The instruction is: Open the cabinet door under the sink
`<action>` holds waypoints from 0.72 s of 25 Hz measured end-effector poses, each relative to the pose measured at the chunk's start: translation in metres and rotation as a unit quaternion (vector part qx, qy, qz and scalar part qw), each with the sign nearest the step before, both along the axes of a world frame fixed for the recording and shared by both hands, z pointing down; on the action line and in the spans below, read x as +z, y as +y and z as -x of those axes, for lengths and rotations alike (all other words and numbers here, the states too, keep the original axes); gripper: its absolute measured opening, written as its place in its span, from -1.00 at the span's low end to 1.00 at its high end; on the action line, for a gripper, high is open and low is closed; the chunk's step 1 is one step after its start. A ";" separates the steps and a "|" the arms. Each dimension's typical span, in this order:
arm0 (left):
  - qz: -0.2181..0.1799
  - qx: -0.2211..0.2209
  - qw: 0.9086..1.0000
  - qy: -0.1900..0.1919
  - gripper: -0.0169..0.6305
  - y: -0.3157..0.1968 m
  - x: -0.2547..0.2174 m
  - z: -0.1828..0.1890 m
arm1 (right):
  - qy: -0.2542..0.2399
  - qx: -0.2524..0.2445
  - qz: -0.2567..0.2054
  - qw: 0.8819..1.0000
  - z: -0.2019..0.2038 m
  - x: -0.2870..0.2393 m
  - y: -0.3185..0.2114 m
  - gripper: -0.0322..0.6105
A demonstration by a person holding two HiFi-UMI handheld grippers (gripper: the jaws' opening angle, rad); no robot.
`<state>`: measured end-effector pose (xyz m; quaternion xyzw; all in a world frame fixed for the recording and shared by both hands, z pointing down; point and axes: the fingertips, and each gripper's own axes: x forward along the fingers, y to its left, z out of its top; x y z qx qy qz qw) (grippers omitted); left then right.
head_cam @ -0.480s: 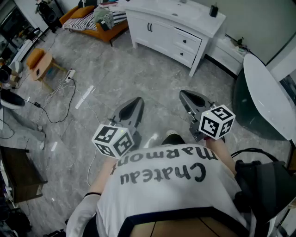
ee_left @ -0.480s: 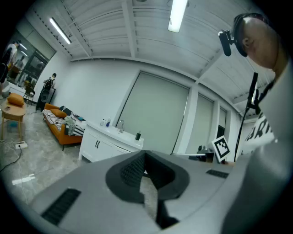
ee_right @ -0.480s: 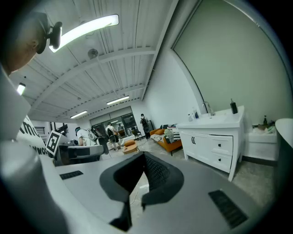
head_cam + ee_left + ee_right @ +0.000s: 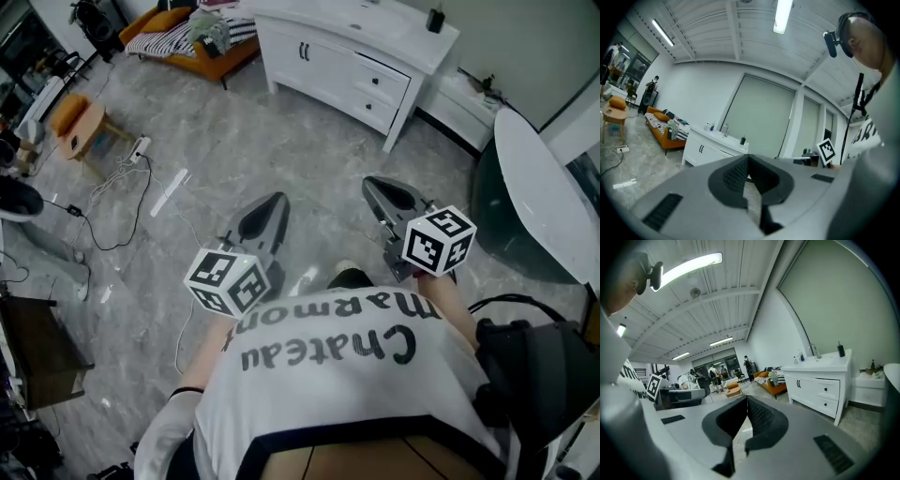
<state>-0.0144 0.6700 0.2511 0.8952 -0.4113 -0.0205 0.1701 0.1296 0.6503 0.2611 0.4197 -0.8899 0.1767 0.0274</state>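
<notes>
The white sink cabinet (image 4: 328,66) stands at the far side of the floor, well ahead of both grippers. Its double doors carry two dark handles (image 4: 303,53), with drawers (image 4: 380,89) to their right. My left gripper (image 4: 270,208) is shut and empty, held over the grey floor. My right gripper (image 4: 380,190) is shut and empty too, pointing toward the cabinet. In the left gripper view the cabinet (image 4: 705,152) shows beyond the closed left gripper (image 4: 748,159). The right gripper view shows the door handles (image 4: 798,384) to the right of the closed right gripper (image 4: 746,399).
An orange sofa (image 4: 183,42) stands left of the cabinet. A small orange stool (image 4: 75,117) and loose cables (image 4: 122,202) lie on the floor at left. A white rounded tub (image 4: 544,202) fills the right side. A faucet (image 4: 813,350) and bottles sit on the countertop.
</notes>
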 end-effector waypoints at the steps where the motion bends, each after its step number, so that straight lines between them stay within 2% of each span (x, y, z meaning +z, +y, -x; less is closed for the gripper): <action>1: 0.000 -0.001 1.000 0.001 -0.92 -0.001 -0.001 0.001 | -0.003 0.000 0.001 1.000 0.001 -0.001 -0.002 -0.87; 6: 0.004 0.000 1.000 0.002 -0.92 -0.004 0.002 0.010 | -0.024 0.007 0.007 1.000 0.009 0.000 -0.007 -0.86; 14: 0.016 -0.008 1.000 0.010 -0.92 -0.012 0.004 0.020 | -0.013 0.009 0.009 1.000 0.009 -0.002 -0.021 -0.87; 18: 0.012 -0.029 1.000 0.003 -0.92 -0.029 0.005 0.028 | 0.015 -0.004 0.004 1.000 0.017 0.000 -0.042 -0.87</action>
